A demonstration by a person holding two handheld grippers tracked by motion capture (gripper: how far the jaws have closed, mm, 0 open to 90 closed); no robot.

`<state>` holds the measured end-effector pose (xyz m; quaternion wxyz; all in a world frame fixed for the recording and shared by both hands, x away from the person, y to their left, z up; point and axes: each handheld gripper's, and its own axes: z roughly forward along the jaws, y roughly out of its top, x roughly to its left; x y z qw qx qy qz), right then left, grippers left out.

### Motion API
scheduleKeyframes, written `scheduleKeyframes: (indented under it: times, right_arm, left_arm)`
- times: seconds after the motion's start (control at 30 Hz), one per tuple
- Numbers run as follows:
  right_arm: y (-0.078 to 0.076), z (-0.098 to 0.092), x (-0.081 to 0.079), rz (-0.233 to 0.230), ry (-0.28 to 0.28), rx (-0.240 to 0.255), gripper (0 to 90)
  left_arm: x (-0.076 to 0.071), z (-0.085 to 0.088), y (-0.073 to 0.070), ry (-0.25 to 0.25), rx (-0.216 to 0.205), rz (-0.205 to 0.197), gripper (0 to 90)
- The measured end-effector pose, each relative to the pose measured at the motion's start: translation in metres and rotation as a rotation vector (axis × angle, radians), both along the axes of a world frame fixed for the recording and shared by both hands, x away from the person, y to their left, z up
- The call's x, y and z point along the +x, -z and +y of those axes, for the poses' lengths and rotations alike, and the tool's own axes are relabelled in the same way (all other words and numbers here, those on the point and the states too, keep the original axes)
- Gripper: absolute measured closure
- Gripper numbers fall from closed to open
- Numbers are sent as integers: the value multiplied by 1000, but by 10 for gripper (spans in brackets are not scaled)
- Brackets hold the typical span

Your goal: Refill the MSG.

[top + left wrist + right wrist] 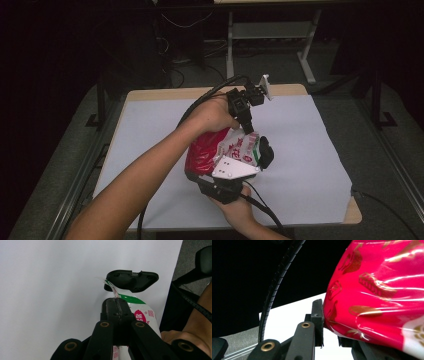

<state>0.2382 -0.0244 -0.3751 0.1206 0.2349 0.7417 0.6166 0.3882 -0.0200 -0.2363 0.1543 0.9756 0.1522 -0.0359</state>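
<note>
A snack bag, glossy red on one side and white with red and green print on the other, is held above the white-covered table between both grippers. My left gripper comes down from above and is shut on the bag's thin top edge. My right gripper, with its grey plate, comes up from the near side. Its jaws clamp the bag's red lower part, with one finger pressed into the foil and the other mostly hidden under the bag. A black oval piece sits at the bag's far edge.
The wooden table edge shows around the white sheet. Cables trail from both grippers. Grey carpet and metal frame rails flank the table, and white desk legs stand behind it.
</note>
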Motion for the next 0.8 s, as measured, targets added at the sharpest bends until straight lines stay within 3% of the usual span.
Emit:
scheduleKeyframes:
  times: [0.8]
  right_arm:
    - [-1,-2,1,-3,5,2,777]
  left_arm:
    - [1,-2,-1,7,-1,2,900]
